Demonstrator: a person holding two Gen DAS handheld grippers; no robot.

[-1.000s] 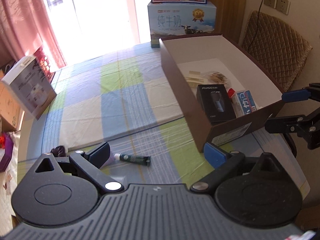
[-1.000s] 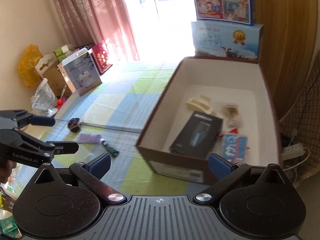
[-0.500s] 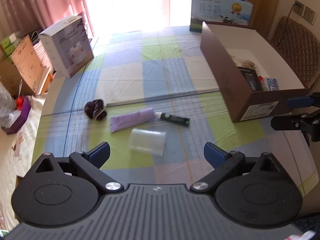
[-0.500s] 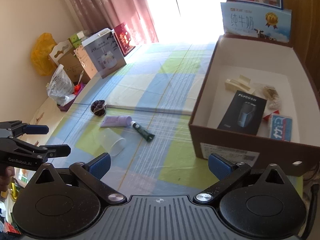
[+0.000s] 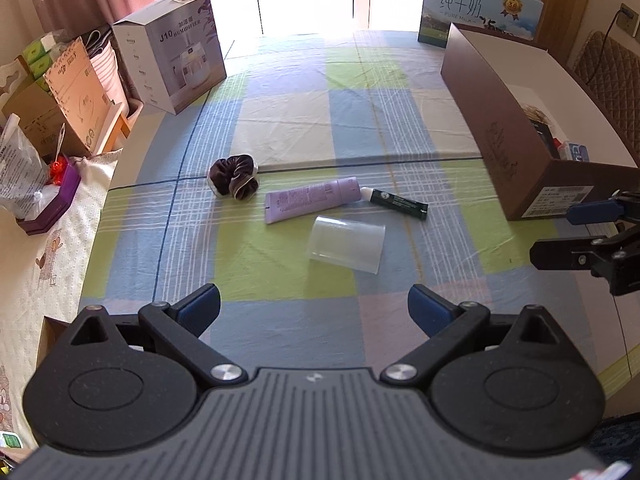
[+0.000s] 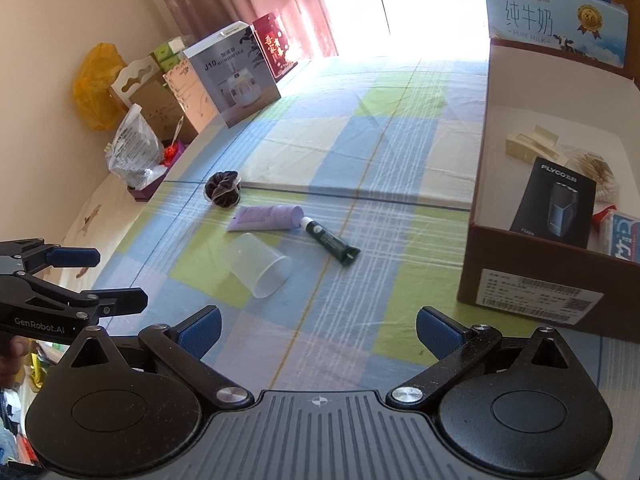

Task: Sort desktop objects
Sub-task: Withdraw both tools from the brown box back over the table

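Observation:
On the checked tablecloth lie a clear plastic cup point(image 5: 346, 247) point(image 6: 259, 265) on its side, a purple tube point(image 5: 311, 205) point(image 6: 266, 217), a dark green tube point(image 5: 396, 203) point(image 6: 330, 241) and a dark scrunchie point(image 5: 234, 178) point(image 6: 222, 190). The brown cardboard box point(image 5: 496, 132) point(image 6: 532, 296) at the right holds a black razor package point(image 6: 554, 202), a blue packet and pale items. My left gripper point(image 5: 314, 308) is open, hovering near the table's front edge, short of the cup. My right gripper point(image 6: 318, 330) is open too, empty, in front of the box.
A white humidifier box point(image 5: 172, 68) point(image 6: 232, 80) stands at the far left of the table. A blue milk carton point(image 5: 476, 10) point(image 6: 556, 24) sits behind the brown box. Bags and cartons crowd the floor left of the table; a padded chair point(image 5: 608, 68) is at the right.
Both grippers pulled back and swung left from the box toward the loose items; the cup, tubes and scrunchie came fully into view. Neither gripper took hold of anything.

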